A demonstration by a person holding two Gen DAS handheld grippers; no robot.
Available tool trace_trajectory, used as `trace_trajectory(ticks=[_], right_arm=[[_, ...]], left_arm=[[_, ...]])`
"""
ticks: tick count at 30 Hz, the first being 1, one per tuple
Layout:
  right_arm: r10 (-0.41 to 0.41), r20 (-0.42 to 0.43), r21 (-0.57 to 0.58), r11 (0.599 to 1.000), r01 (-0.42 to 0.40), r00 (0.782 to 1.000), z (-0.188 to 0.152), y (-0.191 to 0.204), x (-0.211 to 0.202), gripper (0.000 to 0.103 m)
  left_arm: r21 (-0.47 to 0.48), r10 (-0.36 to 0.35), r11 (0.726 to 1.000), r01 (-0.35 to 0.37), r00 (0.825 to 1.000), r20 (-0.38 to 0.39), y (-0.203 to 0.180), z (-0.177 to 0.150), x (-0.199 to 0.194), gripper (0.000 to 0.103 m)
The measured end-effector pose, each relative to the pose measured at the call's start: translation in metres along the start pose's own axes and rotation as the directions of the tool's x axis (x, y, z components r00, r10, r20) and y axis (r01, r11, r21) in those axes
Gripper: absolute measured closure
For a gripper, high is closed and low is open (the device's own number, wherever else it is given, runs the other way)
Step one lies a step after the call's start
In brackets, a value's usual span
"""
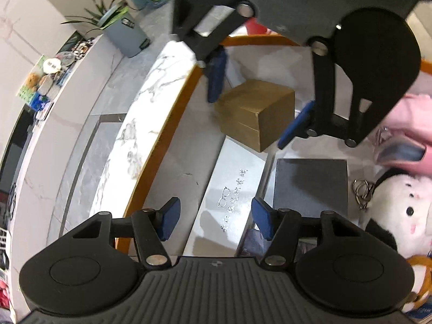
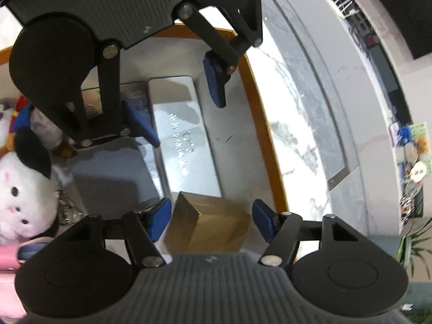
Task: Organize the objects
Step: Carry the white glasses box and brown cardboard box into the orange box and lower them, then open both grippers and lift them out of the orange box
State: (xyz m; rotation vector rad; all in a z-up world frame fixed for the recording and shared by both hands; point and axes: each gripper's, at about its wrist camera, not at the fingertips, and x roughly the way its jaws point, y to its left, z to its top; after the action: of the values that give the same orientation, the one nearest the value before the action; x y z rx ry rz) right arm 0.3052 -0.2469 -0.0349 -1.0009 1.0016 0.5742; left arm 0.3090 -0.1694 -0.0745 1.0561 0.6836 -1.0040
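Gold box point(image 2: 208, 224), near table's wood edge point(image 1: 162, 140): bracketed by spread right hand-held gripper point(image 2: 212, 222), ungripped. Left hand-held gripper point(image 1: 214, 218) spread over silver case point(image 1: 229, 197) (empty). Closing judged next.

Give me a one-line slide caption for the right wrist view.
Right gripper open astride a gold cardboard box, facing the left gripper open above a long silver case.
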Motion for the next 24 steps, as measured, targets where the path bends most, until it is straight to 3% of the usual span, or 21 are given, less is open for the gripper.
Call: trace_trajectory(ticks=[3,7,12,17,24], right_arm=[[-0.004,-0.016,0.041,0.999,0.005,1.000,0.002,-0.004,-0.008,0.036],[0.012,0.035,0.141,0.990,-0.017,0.999,0.009,-0.005,-0.014,0.039],[-0.020,-0.004,0.139,0.990,0.020,1.000,0.014,-0.014,0.001,0.058],[-0.023,-0.027,0.167,0.986,0.027,0.999,-0.005,-0.023,0.004,0.064],[-0.013,-0.073,0.198,0.980,0.028,0.997,-0.016,-0.025,-0.012,0.083]], left_arm=[[-0.005,0.008,1.000,-0.008,1.000,0.020,-0.001,0.001,-0.004,0.034],[0.003,0.030,1.000,-0.031,0.999,0.013,-0.008,-0.004,-0.007,0.034],[-0.007,0.027,1.000,-0.026,0.999,0.036,-0.014,-0.012,-0.016,0.034],[-0.025,0.034,0.999,-0.033,0.998,0.047,-0.012,-0.012,-0.016,0.034],[-0.051,0.047,0.998,-0.044,0.998,0.051,-0.013,-0.016,-0.026,0.034]])
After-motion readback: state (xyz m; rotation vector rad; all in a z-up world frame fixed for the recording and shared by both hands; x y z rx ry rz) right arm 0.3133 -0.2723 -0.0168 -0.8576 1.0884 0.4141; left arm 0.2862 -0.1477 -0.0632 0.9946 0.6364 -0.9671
